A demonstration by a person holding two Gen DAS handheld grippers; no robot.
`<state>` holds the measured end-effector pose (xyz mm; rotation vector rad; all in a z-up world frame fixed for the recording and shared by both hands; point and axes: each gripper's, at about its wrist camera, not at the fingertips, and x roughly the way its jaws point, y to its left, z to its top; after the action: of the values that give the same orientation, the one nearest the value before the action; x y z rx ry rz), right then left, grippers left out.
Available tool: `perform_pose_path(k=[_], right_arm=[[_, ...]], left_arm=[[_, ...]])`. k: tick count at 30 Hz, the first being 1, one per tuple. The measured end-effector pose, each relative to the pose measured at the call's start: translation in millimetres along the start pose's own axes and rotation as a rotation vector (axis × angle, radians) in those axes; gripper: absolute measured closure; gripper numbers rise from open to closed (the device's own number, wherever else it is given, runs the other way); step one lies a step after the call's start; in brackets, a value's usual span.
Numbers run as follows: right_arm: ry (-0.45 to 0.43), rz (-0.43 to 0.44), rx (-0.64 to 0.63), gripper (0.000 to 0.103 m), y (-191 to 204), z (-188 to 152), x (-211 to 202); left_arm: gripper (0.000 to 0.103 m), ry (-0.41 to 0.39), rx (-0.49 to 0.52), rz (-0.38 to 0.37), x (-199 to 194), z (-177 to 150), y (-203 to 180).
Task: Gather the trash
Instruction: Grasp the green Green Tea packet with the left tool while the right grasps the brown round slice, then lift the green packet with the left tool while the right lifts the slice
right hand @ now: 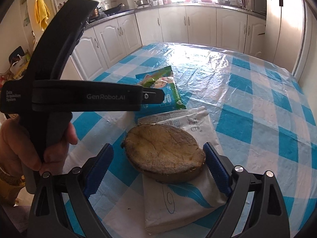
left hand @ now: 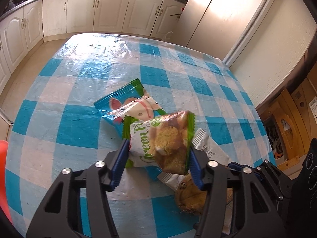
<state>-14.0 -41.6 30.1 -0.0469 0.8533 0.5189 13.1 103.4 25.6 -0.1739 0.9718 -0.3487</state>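
My left gripper is shut on a green and white cookie wrapper, held above the checked table. A blue wrapper with a cartoon face lies flat beyond it, also in the right wrist view. A white wrapper lies under a brown cut fruit half. In the right wrist view my right gripper is open, its fingers on either side of the fruit half, which rests on the white wrapper. The left gripper's body crosses that view.
White kitchen cabinets run along the far wall, and a fridge stands at the table's far right. Cardboard boxes sit on the floor to the right. An orange object shows at the left edge.
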Motion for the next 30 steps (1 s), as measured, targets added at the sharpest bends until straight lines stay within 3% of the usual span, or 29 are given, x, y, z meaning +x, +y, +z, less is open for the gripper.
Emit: perform_pose_path(k=[5,8,13,21,30], right_arm=[[0.001,-0.027,-0.018,0.013,3.1,0.0,2.9],[-0.008,-0.052,-0.007,0.023,1.1,-0.1,2.2],[-0.012,-0.037,0.015,0.023,-4.5,0.4,1.9],[-0.02,-0.052,0.032,0.024,-2.5,-2.0,-1.3],[-0.052,-0.052,0.088,0.024,-4.2,-4.7,-13.9]], left_arm=[[0.054,-0.011,-0.022,-0.011,-3.2,-1.4,9.4],[0.057,-0.016,-0.023,-0.015,-4.7,-2.5,11.9],[0.062,-0.026,-0.036,-0.009,-8.5,-4.9,18.9],[0.08,-0.049,-0.049,0.018,-14.9,-8.8,30.8],[0.08,-0.091,-0.031,0.033,-29.3,-11.0,34.2]])
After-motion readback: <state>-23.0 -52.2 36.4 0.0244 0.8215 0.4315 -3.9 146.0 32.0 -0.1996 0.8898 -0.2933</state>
